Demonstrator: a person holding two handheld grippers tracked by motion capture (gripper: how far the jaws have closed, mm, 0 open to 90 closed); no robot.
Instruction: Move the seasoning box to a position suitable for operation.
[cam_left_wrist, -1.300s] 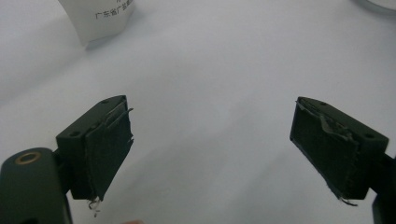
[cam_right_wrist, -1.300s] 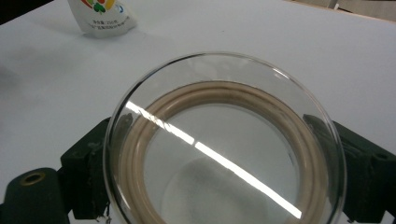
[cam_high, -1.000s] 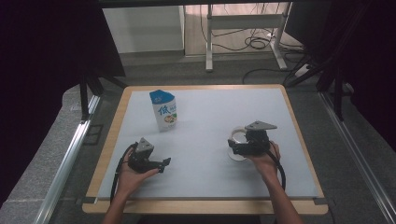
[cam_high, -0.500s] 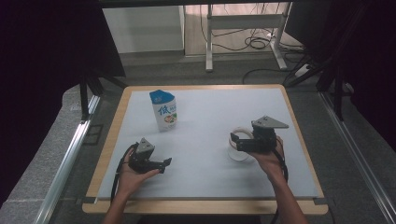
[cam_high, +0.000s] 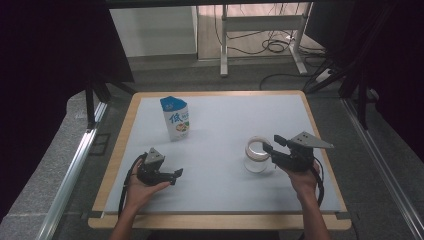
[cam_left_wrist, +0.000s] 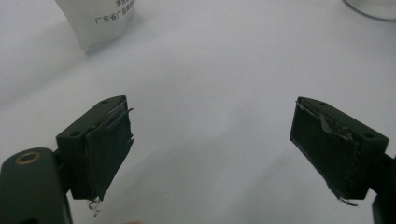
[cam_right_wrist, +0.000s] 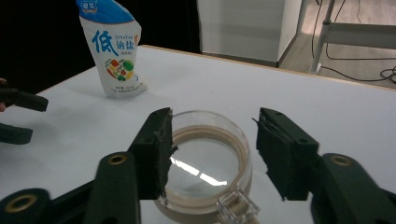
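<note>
Between the closing jaws of the right gripper, the glass jar is sitting, its lid almost pinched; the left gripper is gaping, idle.

The jar bottom is seemingly cut off below.

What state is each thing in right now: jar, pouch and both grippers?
Glass jar: upright, lid on.
Salt pouch: standing upright, top shut.
Right gripper: jaws have just been closing around the jar; the far jaw shows a gap to the glass.
Left gripper: jaws wide open, nothing between them.
</note>
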